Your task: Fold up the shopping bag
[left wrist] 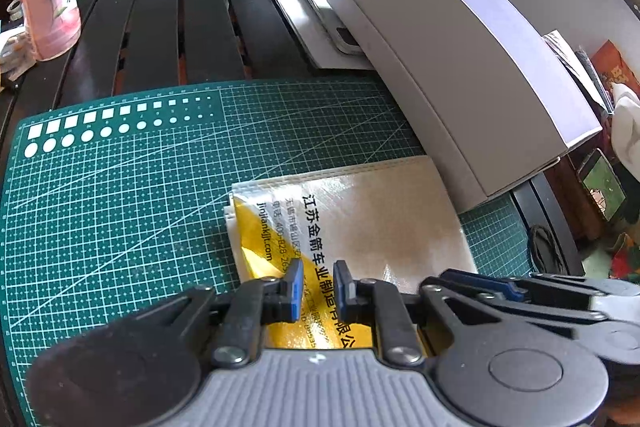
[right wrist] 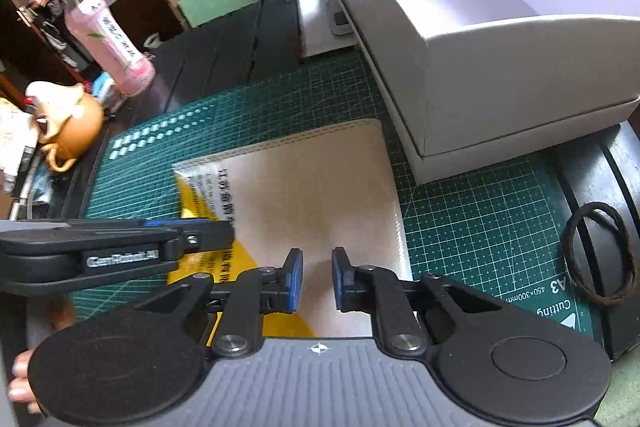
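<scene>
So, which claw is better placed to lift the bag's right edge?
Probably right. The right claw hovers over the bag's plain half, near that edge; the left claw is over the yellow print.

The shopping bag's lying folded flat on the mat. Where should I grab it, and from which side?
Take the shopping bag by its right long edge, coming in low from the right over the bare cutting mat. It lies flat, so only an edge offers a pinch; the white box crowds the far end and the left gripper hovers over the printed side.

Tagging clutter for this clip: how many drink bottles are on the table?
1. A pink drink bottle stands at the far left of the dark slatted table, beyond the green cutting mat. More could be hidden behind the white box.
</scene>
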`<state>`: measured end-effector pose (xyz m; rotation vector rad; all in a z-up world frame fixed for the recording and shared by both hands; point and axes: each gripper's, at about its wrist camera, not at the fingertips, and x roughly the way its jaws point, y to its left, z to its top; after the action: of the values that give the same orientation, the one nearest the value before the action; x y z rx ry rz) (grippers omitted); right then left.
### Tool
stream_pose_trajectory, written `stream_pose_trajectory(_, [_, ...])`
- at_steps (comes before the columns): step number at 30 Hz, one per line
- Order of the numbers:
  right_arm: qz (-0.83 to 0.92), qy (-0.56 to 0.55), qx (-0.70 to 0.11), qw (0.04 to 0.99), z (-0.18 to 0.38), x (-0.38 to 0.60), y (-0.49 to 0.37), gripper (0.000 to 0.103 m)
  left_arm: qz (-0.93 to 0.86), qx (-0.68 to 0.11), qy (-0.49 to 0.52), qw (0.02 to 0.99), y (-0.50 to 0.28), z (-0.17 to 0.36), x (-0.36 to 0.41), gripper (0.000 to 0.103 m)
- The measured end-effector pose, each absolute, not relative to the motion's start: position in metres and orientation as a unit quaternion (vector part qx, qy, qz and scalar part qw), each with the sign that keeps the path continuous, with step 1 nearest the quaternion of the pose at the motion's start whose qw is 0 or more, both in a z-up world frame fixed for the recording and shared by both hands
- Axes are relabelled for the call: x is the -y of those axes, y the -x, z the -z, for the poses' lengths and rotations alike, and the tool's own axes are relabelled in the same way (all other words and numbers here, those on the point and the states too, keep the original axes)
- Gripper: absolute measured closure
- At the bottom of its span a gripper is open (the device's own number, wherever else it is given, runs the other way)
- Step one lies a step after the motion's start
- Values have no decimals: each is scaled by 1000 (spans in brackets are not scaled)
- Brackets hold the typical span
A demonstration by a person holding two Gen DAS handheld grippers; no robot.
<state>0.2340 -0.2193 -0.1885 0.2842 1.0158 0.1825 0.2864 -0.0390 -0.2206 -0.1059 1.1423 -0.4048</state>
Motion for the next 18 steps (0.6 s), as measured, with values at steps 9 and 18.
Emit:
stream_pose_trajectory(9, [-56, -99, -480, 870, 183, 236, -234, 69, 191, -538, 56, 819, -286, 219, 36, 88])
stream_pose_trajectory(18, [-60, -94, -500, 859, 193, 240, -236, 65, 190, -539, 59, 819, -287, 218, 35, 88])
